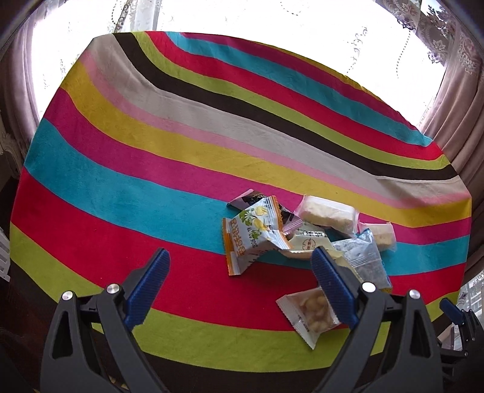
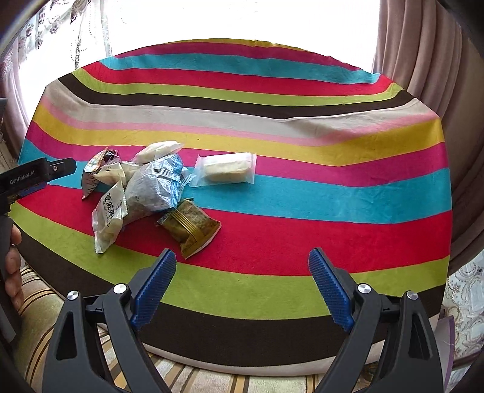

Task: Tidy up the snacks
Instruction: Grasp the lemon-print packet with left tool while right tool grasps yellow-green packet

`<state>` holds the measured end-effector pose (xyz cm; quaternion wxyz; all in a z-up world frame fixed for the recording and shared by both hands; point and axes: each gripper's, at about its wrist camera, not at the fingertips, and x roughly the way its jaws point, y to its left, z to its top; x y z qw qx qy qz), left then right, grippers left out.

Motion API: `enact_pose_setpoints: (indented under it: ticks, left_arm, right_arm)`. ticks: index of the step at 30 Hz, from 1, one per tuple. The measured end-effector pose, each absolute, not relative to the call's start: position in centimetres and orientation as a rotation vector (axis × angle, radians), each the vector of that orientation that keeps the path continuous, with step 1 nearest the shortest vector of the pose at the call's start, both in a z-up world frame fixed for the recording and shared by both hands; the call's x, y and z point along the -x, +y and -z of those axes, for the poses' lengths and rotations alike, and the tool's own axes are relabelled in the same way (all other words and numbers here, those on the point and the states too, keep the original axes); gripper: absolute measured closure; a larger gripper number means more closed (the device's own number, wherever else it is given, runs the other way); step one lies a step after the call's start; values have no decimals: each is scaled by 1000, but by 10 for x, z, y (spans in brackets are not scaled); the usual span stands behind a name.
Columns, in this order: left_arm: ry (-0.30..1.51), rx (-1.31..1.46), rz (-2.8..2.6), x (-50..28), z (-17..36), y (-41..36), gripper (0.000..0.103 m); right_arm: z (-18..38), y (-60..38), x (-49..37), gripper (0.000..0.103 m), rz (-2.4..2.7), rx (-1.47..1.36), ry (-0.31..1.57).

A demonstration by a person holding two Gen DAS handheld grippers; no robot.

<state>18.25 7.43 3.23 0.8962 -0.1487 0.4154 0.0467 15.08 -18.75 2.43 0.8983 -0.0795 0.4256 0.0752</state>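
light: strong daylight, window [image 1: 242, 15] blown out | focus: sharp | edges: fisheye-bent, dark corners

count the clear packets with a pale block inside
2: one packet lies alone on the striped cloth, right of the pile; another packet sits at the pile's far edge. More may be hidden underneath.

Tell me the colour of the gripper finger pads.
Blue, ribbed pads on black arms, clearest in the right wrist view.
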Motion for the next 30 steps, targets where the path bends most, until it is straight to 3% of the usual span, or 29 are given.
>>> enact_pose_setpoints:
  ticks: [8, 10, 28, 30]
  left_arm:
    - [901, 419, -72, -208, -16, 89, 24]
    - [918, 434, -67, -214, -10, 91, 40]
    - [931, 251, -106, -217, 2, 73, 52]
    - [929, 258, -107, -215, 2, 74, 53]
  right_arm:
    - [-13, -169, -171, 17, -193, 186, 906]
    - [-10, -164, -176, 17, -198, 193, 910]
    - [12, -151, -206, 18, -231, 198, 963]
    - [14, -151, -209, 23, -243, 191, 977]
